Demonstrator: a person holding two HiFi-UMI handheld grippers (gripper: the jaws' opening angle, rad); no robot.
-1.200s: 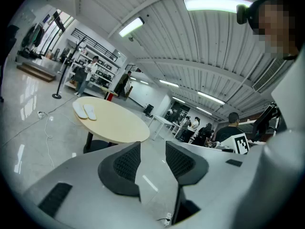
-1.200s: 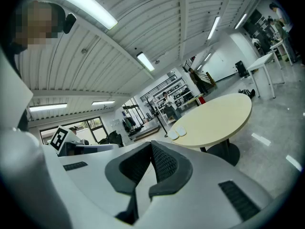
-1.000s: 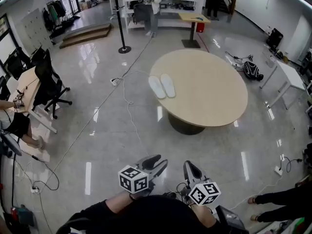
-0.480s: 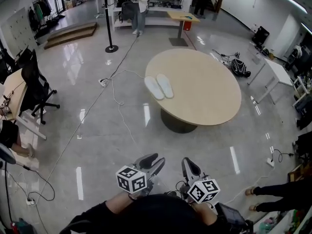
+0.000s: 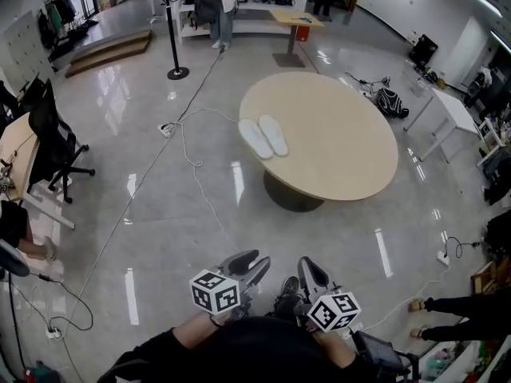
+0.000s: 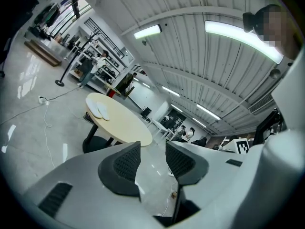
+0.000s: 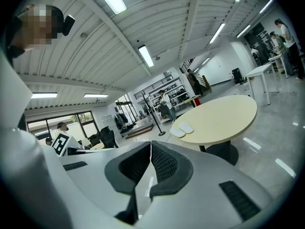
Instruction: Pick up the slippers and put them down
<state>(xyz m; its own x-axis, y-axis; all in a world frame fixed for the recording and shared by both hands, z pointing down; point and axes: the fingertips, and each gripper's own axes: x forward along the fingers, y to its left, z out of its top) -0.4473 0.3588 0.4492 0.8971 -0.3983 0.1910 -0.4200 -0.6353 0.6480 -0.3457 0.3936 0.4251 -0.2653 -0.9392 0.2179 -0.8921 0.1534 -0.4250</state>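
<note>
Shifted leftward, the seated person (image 5: 12,223) is cut off; slippers (image 5: 264,137) rest on table (image 5: 343,150).

The slippers (image 5: 256,140) are laid side by side on the table (image 5: 335,154), near its left edge. The table is set well ahead of the left gripper (image 5: 249,263) and the right gripper (image 5: 310,271), which are held close together. A cable (image 5: 184,159) is strung over the floor left of the table. A chair (image 5: 54,146) is parked far left, and a post (image 5: 172,30) is planted behind.
</note>
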